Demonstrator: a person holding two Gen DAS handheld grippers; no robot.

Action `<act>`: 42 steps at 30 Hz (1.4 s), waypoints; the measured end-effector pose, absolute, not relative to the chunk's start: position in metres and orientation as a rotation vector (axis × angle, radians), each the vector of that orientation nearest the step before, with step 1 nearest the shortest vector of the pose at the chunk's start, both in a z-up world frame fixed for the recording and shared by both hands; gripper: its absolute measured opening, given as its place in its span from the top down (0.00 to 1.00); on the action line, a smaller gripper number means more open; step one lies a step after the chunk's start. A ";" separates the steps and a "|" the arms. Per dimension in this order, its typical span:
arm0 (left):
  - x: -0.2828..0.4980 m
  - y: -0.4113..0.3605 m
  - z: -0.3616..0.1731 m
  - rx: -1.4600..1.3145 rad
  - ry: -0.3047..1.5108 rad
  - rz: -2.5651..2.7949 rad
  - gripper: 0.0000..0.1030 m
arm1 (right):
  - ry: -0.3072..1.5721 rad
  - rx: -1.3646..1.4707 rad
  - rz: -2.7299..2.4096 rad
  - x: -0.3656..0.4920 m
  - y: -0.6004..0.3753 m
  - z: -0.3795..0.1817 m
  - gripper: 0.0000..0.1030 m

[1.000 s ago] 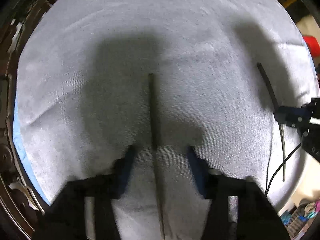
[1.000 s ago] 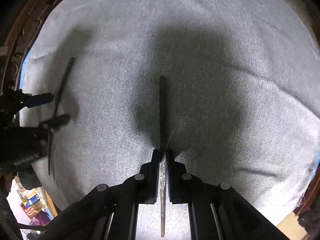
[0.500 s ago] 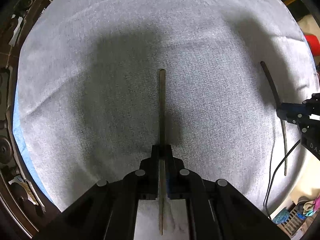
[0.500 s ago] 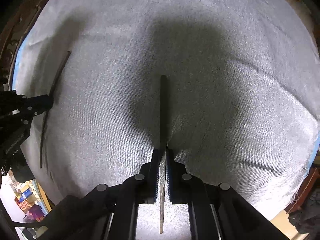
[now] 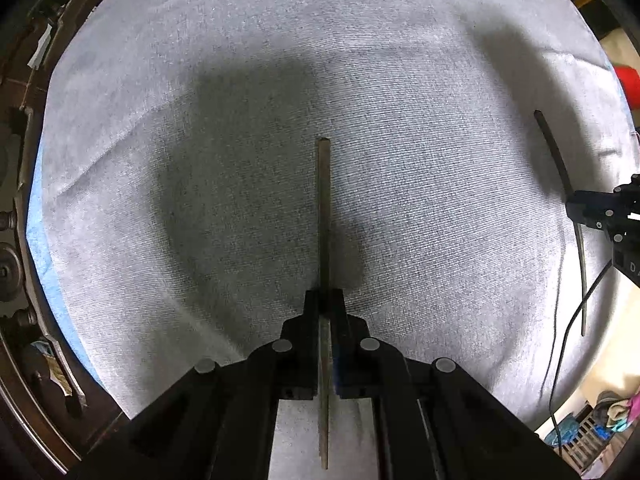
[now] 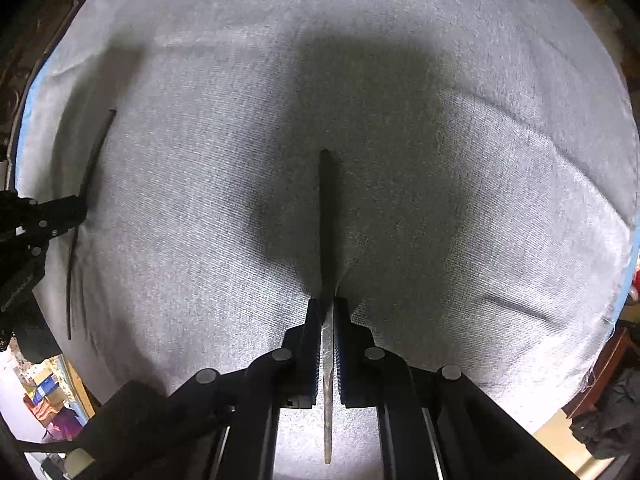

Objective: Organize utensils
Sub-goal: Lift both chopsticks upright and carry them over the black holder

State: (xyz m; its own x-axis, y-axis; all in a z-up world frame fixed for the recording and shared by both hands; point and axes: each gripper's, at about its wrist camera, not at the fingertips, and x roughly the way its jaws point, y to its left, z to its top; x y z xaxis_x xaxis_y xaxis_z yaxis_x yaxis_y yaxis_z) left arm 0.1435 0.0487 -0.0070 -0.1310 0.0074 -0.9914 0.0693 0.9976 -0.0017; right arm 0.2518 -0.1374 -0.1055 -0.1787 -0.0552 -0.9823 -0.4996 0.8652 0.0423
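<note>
- The left gripper [image 5: 325,300] has its jaws closed flat against a thin, dark, straight utensil [image 5: 323,216]; which kind it is I cannot tell, since it shows edge-on.
- That utensil runs forward past the fingertips and also back between the fingers toward the camera.
- The right gripper [image 6: 328,308] is likewise clamped tight on a second utensil [image 6: 327,220], a thin strip with a paler, metallic stretch between the pads and a dark front part.
- Where the second utensil leaves the right fingertips the cloth [image 6: 480,200] puckers a little, so I judge it sits at or very near the fabric; whether the first is lifted or resting I cannot tell.
- Each gripper shows at the edge of the other's view, well apart, with the two utensils roughly parallel over the grey cloth.
- No tray, holder or drawer is visible on the cloth, so where the pieces are meant to go is unclear.
- My judgement: both pieces are gripped, neither is yet placed; carrying, aligning and releasing remain, so the task is early to midway.
</note>
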 end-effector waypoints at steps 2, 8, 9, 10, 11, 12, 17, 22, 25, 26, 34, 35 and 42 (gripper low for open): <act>0.141 0.049 -0.005 0.031 1.695 -0.053 0.95 | 1.712 -0.402 0.418 0.252 -0.137 -0.104 0.93; 0.121 0.084 0.000 -0.101 1.643 -0.021 0.95 | 1.662 -0.281 0.419 0.238 -0.153 -0.104 0.93; 0.117 0.090 0.004 -0.132 1.624 -0.022 0.95 | 1.649 -0.256 0.423 0.232 -0.158 -0.107 0.93; 0.110 0.096 0.010 -0.167 1.593 -0.019 0.95 | 1.632 -0.224 0.426 0.231 -0.162 -0.102 0.93; 0.104 0.103 0.013 -0.190 1.569 -0.018 0.95 | 1.611 -0.195 0.428 0.229 -0.166 -0.097 0.93; 0.097 0.109 0.018 -0.219 1.543 -0.014 0.95 | 1.580 -0.155 0.432 0.227 -0.171 -0.090 0.93; 0.062 0.132 0.048 -0.320 1.400 0.011 0.95 | 1.456 -0.009 0.456 0.207 -0.201 -0.056 0.93; 0.038 0.148 0.079 -0.391 1.285 0.040 0.95 | 1.349 0.083 0.469 0.191 -0.227 -0.028 0.93; 0.024 0.145 0.088 -0.385 1.223 0.079 0.95 | 1.296 0.113 0.473 0.181 -0.239 -0.016 0.93; 0.022 0.144 0.089 -0.385 1.205 0.090 0.95 | 1.270 0.121 0.469 0.176 -0.243 -0.011 0.93; -0.016 0.147 0.129 -0.465 1.037 0.136 0.95 | 1.148 0.247 0.500 0.155 -0.280 0.038 0.93; -0.022 0.148 0.135 -0.478 1.015 0.135 0.95 | 1.133 0.264 0.504 0.152 -0.282 0.041 0.93; -0.053 0.152 0.171 -0.510 0.882 0.139 0.95 | 1.007 0.358 0.547 0.127 -0.293 0.074 0.93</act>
